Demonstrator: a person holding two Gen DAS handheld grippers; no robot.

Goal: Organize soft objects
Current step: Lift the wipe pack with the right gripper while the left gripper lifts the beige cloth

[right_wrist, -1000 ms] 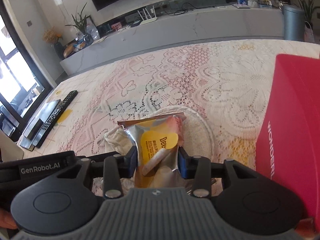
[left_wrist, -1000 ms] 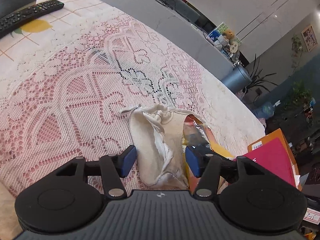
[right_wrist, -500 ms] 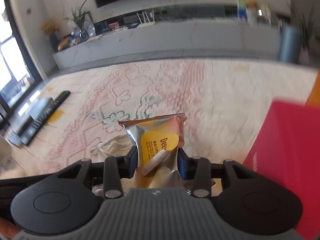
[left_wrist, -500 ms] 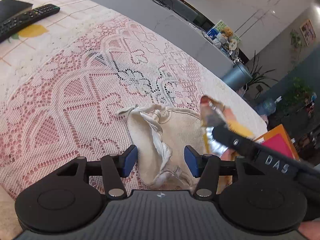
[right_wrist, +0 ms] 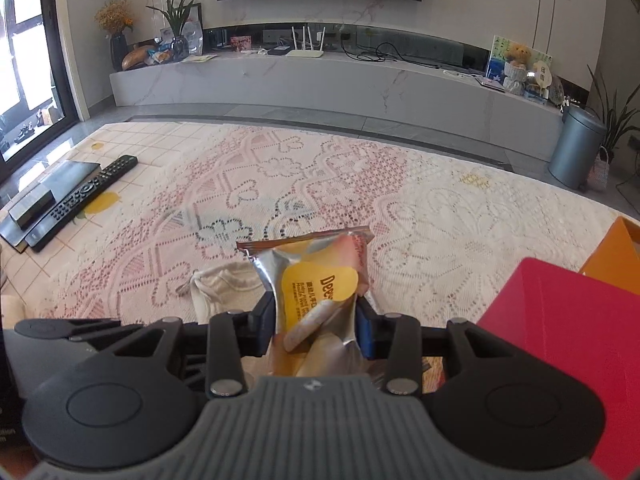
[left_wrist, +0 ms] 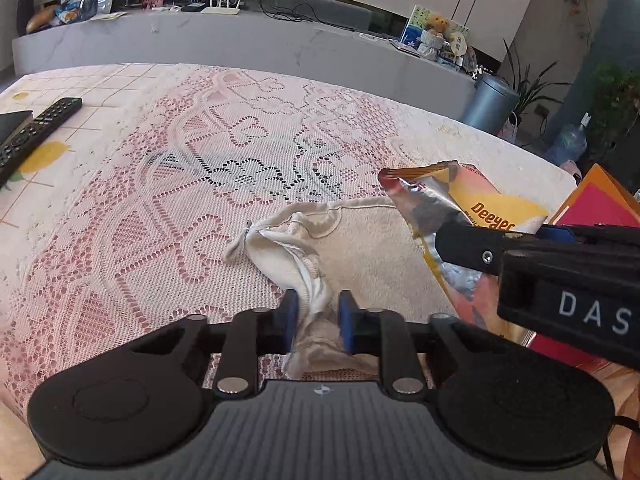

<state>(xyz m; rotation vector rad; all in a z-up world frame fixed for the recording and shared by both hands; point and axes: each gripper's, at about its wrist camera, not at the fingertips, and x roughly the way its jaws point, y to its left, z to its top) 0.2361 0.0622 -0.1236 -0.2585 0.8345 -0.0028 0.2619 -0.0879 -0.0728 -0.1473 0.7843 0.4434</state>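
Observation:
A cream cloth drawstring pouch point(left_wrist: 352, 240) lies on the lace tablecloth point(left_wrist: 200, 184). My left gripper point(left_wrist: 317, 320) is shut on the pouch's near edge, with bunched fabric between the blue pads. The pouch also shows in the right wrist view point(right_wrist: 224, 286), low left of the snack. My right gripper point(right_wrist: 317, 322) is shut on a yellow and silver snack packet point(right_wrist: 316, 280) and holds it above the table. In the left wrist view the packet point(left_wrist: 472, 212) hangs to the right of the pouch, held by the right gripper's fingers point(left_wrist: 472, 246).
A red box point(right_wrist: 560, 344) with an orange box point(right_wrist: 612, 256) behind it stands at the right. Remote controls point(right_wrist: 84, 196) and a black box point(right_wrist: 32, 204) lie at the table's left. A grey TV bench point(right_wrist: 320, 84) runs beyond the table.
My left gripper has closed on the pouch's edge; it was open around it before. My right gripper has lifted the snack packet higher off the pouch.

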